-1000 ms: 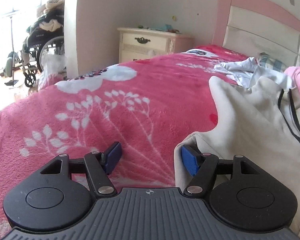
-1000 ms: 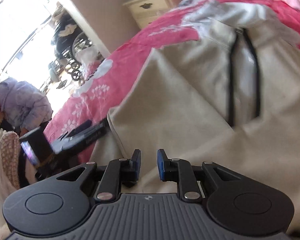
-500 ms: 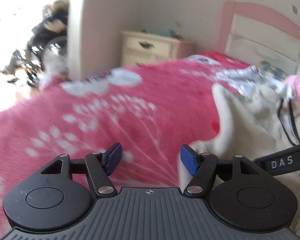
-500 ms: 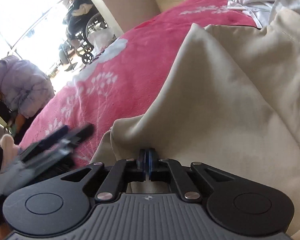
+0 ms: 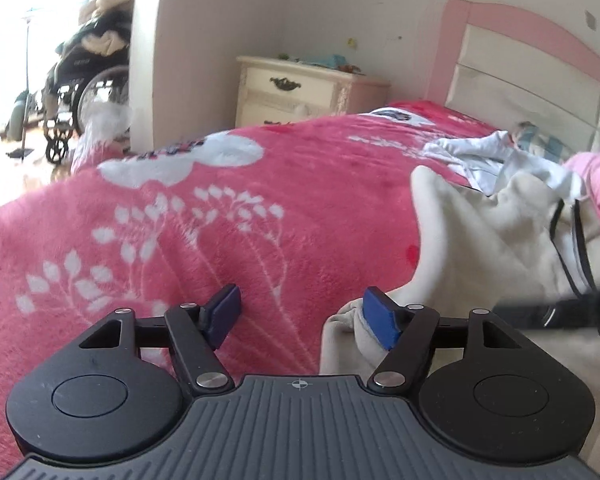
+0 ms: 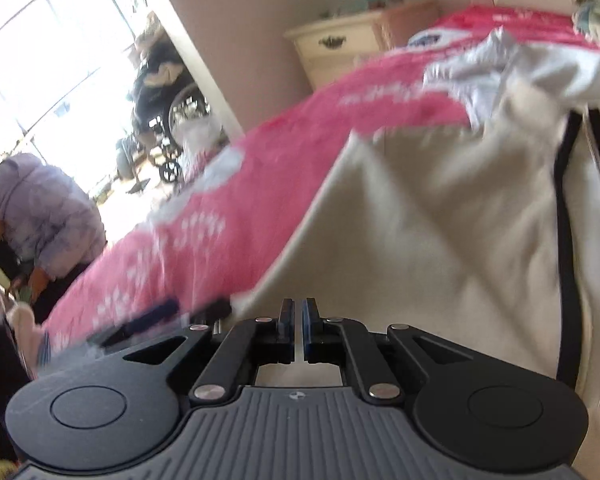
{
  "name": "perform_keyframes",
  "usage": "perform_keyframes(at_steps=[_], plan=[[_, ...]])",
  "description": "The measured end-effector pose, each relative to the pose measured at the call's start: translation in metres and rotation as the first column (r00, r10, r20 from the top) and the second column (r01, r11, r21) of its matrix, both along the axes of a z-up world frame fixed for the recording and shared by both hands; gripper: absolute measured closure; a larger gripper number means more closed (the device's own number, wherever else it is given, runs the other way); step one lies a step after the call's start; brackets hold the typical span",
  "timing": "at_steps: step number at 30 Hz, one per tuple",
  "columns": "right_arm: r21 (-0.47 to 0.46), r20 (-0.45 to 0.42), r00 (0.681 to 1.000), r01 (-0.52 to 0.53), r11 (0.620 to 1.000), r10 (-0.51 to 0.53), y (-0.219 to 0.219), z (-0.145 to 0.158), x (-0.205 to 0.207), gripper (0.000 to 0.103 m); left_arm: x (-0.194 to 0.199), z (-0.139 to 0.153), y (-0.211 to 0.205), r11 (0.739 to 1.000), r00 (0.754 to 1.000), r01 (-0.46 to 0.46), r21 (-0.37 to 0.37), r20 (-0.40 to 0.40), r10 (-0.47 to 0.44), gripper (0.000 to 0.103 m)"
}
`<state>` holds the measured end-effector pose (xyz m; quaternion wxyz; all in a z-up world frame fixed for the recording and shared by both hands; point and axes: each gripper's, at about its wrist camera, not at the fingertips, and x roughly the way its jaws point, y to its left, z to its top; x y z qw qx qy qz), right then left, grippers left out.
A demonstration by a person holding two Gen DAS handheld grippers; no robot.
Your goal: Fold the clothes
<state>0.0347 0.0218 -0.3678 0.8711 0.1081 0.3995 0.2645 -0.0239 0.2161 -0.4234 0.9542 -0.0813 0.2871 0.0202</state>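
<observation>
**A:** Where's the garment, and what are my two tools doing?

**B:** The cream fleece zip-up jacket with the black zipper (image 5: 496,240) lies spread on the right side of the bed, on the pink fleece blanket with white leaf and flower print (image 5: 228,216). My left hand-held gripper (image 5: 302,318) is released, its jaws opening, with only the blanket between the blue pads (image 5: 380,322); the right-side pad sits just beside a bunched cuff or hem of the jacket, and I cannot tell if it touches

**A:** And the right one?

**B:** My right hand-held gripper (image 6: 299,322) is clenched, jaws almost together, low over the jacket's near edge. That view is blurred, so I cannot tell whether cloth is pinched between them

**A:** Anything else near the jacket?

**B:** A crumpled white garment (image 5: 484,156) lies beyond it, toward the pink and white headboard (image 5: 516,64). A cream bedside cabinet (image 5: 300,88) stands against the wall
</observation>
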Motion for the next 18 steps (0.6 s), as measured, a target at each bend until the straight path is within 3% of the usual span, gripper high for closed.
perform_keyframes(at_steps=[4,6,8,10,14,18], plan=[[-0.082,0.038,0.999,-0.024,0.996,0.027,0.022,-0.013,0.034,0.098,-0.002,-0.002,0.0,1.0,1.0,0.002,0.003,0.0,-0.002,0.033],[-0.136,0.042,0.998,0.047,0.99,-0.041,0.017,-0.029,0.054,0.1,-0.002,-0.003,0.004,1.0,1.0,0.003,-0.017,0.0,-0.003,0.033],[-0.084,-0.002,0.991,0.13,0.988,-0.131,-0.004,-0.041,0.073,0.103,-0.002,-0.003,0.004,1.0,1.0,0.003,-0.018,0.0,-0.003,0.033],[-0.067,0.002,0.984,0.179,0.982,-0.179,-0.016,-0.032,0.075,0.101,-0.002,-0.003,0.004,1.0,1.0,0.003,-0.017,0.001,-0.003,0.032],[0.058,0.005,0.995,0.099,0.993,-0.099,-0.014,-0.013,0.077,0.099,-0.002,-0.005,0.006,1.0,1.0,0.004,-0.031,0.002,-0.004,0.032],[0.01,-0.032,0.987,0.158,0.987,-0.157,0.002,-0.045,0.111,0.103,-0.003,-0.005,0.007,0.999,1.0,0.005,-0.036,0.005,-0.005,0.032]])
